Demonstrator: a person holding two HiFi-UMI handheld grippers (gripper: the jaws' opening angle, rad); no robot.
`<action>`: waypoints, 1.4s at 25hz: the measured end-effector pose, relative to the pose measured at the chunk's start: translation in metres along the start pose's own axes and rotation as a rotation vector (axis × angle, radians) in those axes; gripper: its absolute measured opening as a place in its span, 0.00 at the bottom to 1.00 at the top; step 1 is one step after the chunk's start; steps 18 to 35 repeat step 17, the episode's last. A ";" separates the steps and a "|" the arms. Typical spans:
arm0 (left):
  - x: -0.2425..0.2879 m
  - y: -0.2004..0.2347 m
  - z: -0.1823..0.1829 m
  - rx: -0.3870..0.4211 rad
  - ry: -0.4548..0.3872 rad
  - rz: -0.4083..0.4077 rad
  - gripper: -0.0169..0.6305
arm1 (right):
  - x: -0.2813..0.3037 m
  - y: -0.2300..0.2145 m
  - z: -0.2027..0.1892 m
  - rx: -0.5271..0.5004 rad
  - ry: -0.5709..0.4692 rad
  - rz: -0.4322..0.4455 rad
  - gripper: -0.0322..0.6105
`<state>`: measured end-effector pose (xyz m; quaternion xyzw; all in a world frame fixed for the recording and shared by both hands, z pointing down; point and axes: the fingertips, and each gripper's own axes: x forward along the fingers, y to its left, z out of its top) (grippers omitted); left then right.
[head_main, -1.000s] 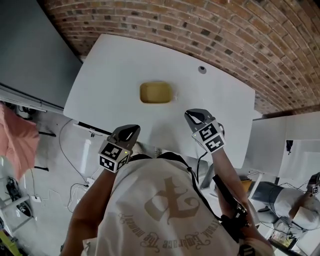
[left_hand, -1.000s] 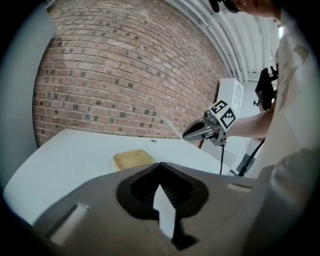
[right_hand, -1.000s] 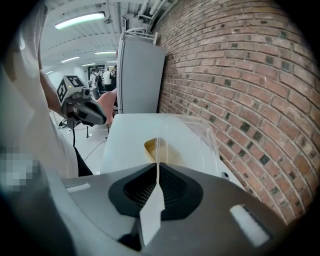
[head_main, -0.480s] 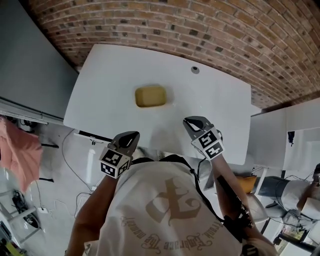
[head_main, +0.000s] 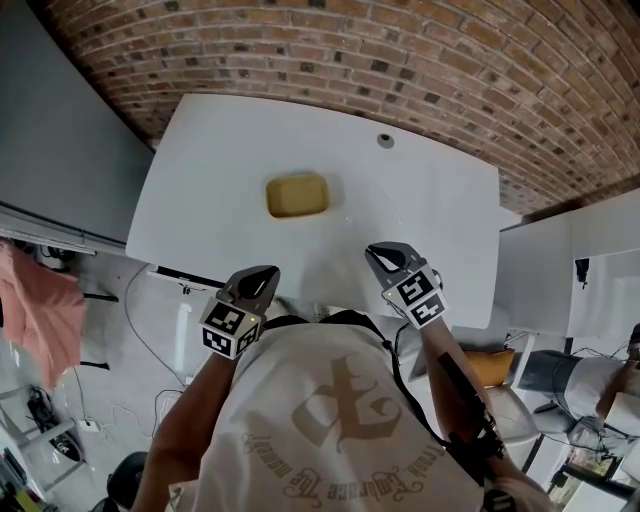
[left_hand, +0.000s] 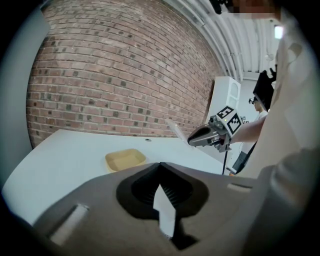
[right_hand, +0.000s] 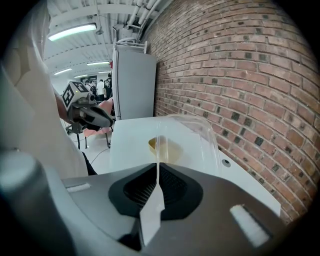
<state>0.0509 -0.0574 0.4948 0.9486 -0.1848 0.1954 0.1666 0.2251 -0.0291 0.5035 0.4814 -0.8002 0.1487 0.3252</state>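
Observation:
A shallow yellow tray (head_main: 297, 195) lies near the middle of the white table (head_main: 210, 150). My right gripper (head_main: 385, 255) hovers at the table's near edge, shut on the rim of a clear plastic lid (right_hand: 200, 135). The lid arches forward from the jaws toward the tray (right_hand: 165, 148). In the left gripper view the same lid (left_hand: 175, 131) sticks out of the right gripper (left_hand: 192, 141) as a thin clear sheet. My left gripper (head_main: 262, 278) hangs just off the near edge, left of the right one, shut with nothing in it. The tray (left_hand: 125, 159) lies ahead of it.
A small round grommet (head_main: 385, 141) sits in the table near the brick wall (head_main: 400, 60). A grey cabinet (head_main: 60, 130) stands at the left and a white cabinet (head_main: 590, 270) at the right. Cables and a pink cloth (head_main: 35, 310) lie on the floor at the left.
The head view has drifted, so the tray sits a little higher and further left. Both grippers keep their places by the near edge, and the right one still holds the lid.

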 end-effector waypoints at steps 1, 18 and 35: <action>0.000 0.000 0.000 0.000 0.000 0.000 0.03 | 0.000 0.000 0.000 0.003 -0.001 0.000 0.09; 0.011 0.010 0.003 0.000 0.008 -0.011 0.03 | 0.008 -0.007 0.002 0.020 0.001 -0.001 0.09; 0.011 0.010 0.003 0.000 0.008 -0.011 0.03 | 0.008 -0.007 0.002 0.020 0.001 -0.001 0.09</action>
